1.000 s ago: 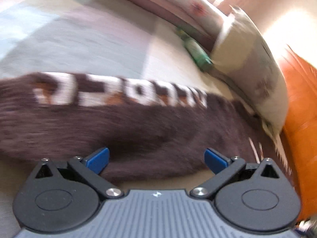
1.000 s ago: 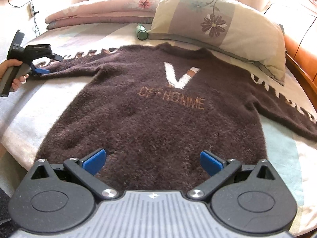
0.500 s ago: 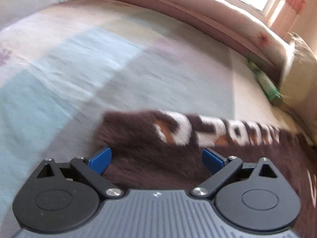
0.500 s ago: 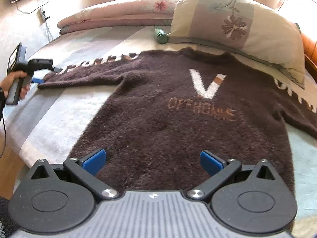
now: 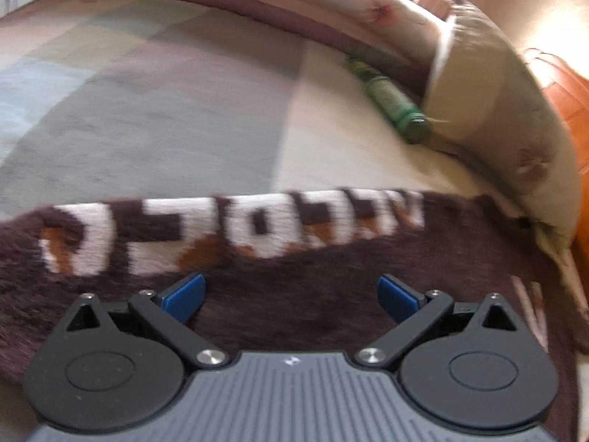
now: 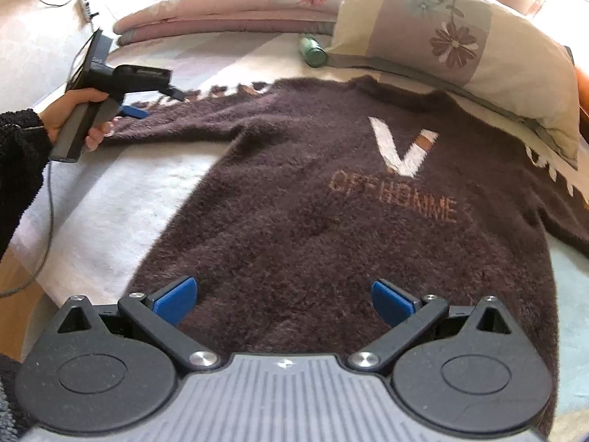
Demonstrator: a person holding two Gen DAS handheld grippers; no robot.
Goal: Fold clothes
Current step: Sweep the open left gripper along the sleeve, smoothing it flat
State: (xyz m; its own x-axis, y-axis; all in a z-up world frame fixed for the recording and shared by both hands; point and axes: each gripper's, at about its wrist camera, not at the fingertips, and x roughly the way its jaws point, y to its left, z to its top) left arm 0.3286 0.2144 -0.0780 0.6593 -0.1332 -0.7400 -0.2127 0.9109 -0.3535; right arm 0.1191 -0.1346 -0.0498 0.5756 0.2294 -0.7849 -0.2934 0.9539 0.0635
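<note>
Far left in the right wrist view: your left hand [image 6: 75,110], dark fuzzy sleeve [image 6: 18,147] at the wrist, grips the handle of the left gripper [image 6: 158,101]. A cable [image 6: 46,228] hangs from it down the bed's side. That gripper sits at the sweater's left sleeve [image 6: 206,110], near the cuff end. In its own view the left gripper [image 5: 291,294] has fingers spread wide, nothing between them, blue pads [image 5: 184,293] over the sleeve [image 5: 294,294]. White and orange lettering [image 5: 235,232] runs along the sleeve just ahead of the pads. View is blurred; can't tell if the pads touch the knit.

Centre: the brown sweater [image 6: 331,221] lies flat, front up, on the patchwork bedspread [image 6: 110,202], both sleeves out sideways. White V [image 6: 399,151] and orange text [image 6: 397,199] on the chest. Your right gripper [image 6: 285,300] is at the hem, fingers wide apart, holding nothing, pads [image 6: 175,298] over the bottom edge.

Beyond the collar: green bottle [image 6: 312,51] lying on the bedspread, just beside the floral pillow [image 6: 452,44]. A folded pink quilt [image 6: 221,11] is along the back.

Right: the pillow's lower edge overlaps the shoulder and right sleeve [image 6: 559,199], which runs out of frame.
</note>
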